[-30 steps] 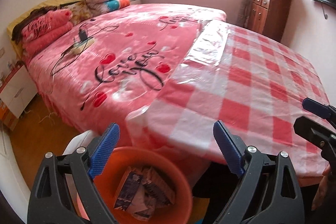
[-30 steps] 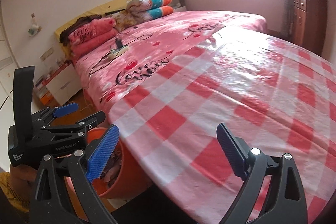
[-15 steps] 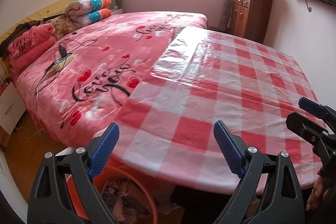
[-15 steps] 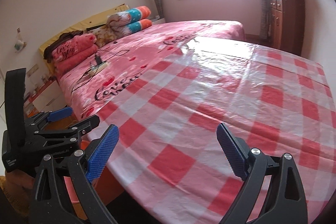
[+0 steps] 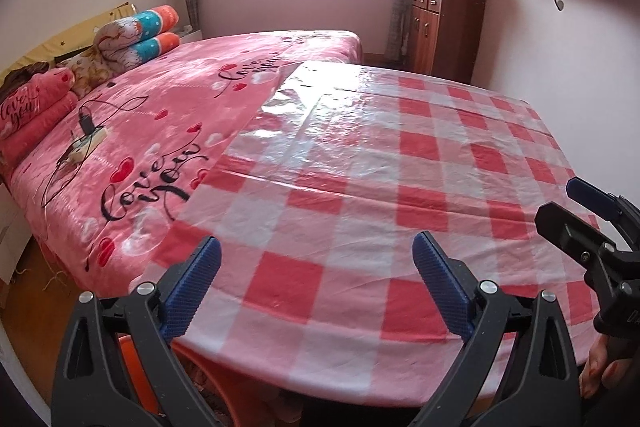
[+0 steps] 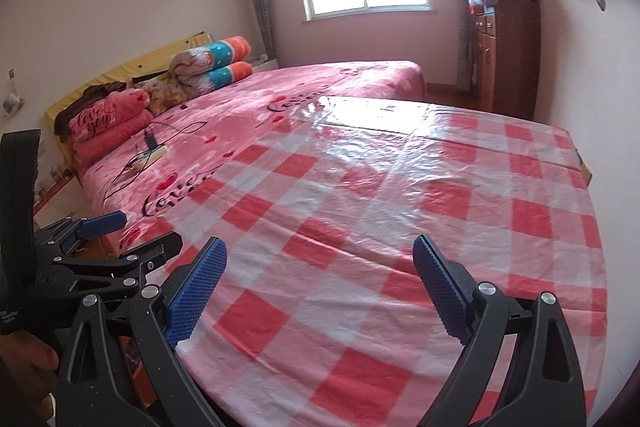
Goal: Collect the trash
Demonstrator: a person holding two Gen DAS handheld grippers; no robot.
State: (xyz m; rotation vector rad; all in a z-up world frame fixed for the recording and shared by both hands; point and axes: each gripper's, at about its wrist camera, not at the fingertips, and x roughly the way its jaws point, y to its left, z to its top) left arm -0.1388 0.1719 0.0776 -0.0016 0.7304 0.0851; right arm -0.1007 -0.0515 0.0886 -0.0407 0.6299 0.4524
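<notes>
My left gripper (image 5: 316,267) is open and empty, held above the near edge of a round table with a red-and-white checked cloth (image 5: 400,163). A sliver of the orange trash bin (image 5: 134,375) shows below that edge, at the lower left. My right gripper (image 6: 318,269) is open and empty over the same table (image 6: 400,195). It also shows at the right of the left wrist view (image 5: 576,207). The left gripper shows at the left of the right wrist view (image 6: 132,231). No loose trash shows on the table.
A bed with a pink "Love you" blanket (image 5: 168,115) adjoins the table's left side, with a power strip and charger (image 5: 86,139) on it. Rolled quilts (image 5: 136,35) lie at its head. A wooden cabinet (image 5: 444,27) stands at the back right.
Both grippers have lifted and tilted up from the orange bin toward the table top. The bin and the paper trash in it have dropped almost out of view. Both grippers stayed open.
</notes>
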